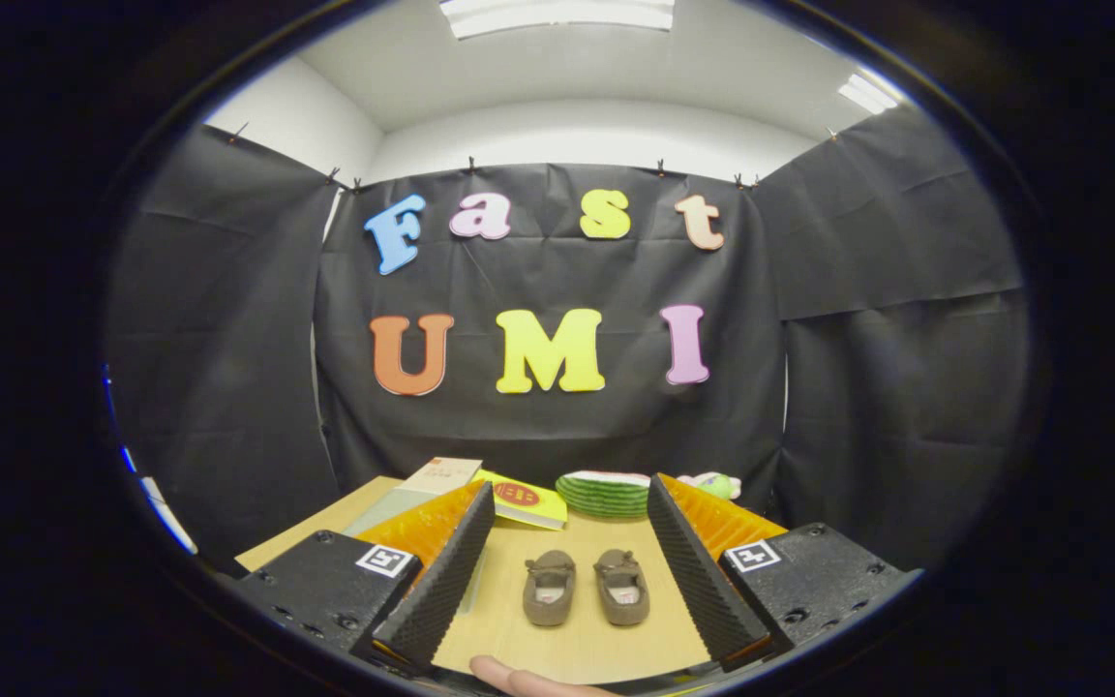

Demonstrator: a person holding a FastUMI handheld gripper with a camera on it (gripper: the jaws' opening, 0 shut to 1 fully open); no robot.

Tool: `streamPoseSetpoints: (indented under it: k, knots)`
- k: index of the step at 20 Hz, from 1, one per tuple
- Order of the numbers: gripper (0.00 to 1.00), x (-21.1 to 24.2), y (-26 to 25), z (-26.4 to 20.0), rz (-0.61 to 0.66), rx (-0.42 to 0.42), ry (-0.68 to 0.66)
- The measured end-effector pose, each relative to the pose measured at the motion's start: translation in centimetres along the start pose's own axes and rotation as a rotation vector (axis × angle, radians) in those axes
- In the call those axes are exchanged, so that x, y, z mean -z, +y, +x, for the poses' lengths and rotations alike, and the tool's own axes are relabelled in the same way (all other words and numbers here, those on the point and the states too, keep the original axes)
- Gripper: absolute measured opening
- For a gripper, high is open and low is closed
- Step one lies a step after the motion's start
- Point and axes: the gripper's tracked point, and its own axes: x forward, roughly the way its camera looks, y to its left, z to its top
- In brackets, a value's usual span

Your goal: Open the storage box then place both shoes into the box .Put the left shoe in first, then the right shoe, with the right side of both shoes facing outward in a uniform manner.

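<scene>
Between your jaws, out on the wooden worktop point(577, 649), the two brown shoes are sitting side by side: the left-hand shoe point(550, 587) and the right-hand shoe point(622, 586) are nearly touching, with their openings facing up. The gripper point(572, 566) is hanging with its jaws spread wide apart and gripping nothing, so the black ribbed fingers point(441, 581) are flanking the pair, and you're getting bare wood on both outer sides of the shoes as well as in the strip just in front of them.

Beyond the shoes things are getting crowded. A green striped watermelon-slice toy point(604, 492) is lying straight ahead, near the back edge of the worktop, with a small green and pink toy point(717, 484) poking out from behind the right finger. A yellow book point(524, 500) is lying just left of the slice, and a tan box point(439, 475) is resting behind it, partly hidden by the left finger. I can't tell whether that box is the storage box.

The worktop's left edge is running diagonally past the left finger, and the black booth cloth is closing in right behind the back edge. A fingertip point(519, 678) is peeking in down by the near edge, below the shoes.
</scene>
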Motion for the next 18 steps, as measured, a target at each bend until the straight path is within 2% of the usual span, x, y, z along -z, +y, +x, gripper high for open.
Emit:
streamPoseSetpoints:
  k: [9, 12, 18]
  knots:
    - [1.0, 5.6, 0.8, 7.7, 0.019, -0.037, 0.178]
    - [1.0, 7.8, 0.8, 11.3, 0.081, -0.041, 0.27]
    - [1.0, 13.8, 3.7, 18.3, 0.217, -0.164, 0.543]
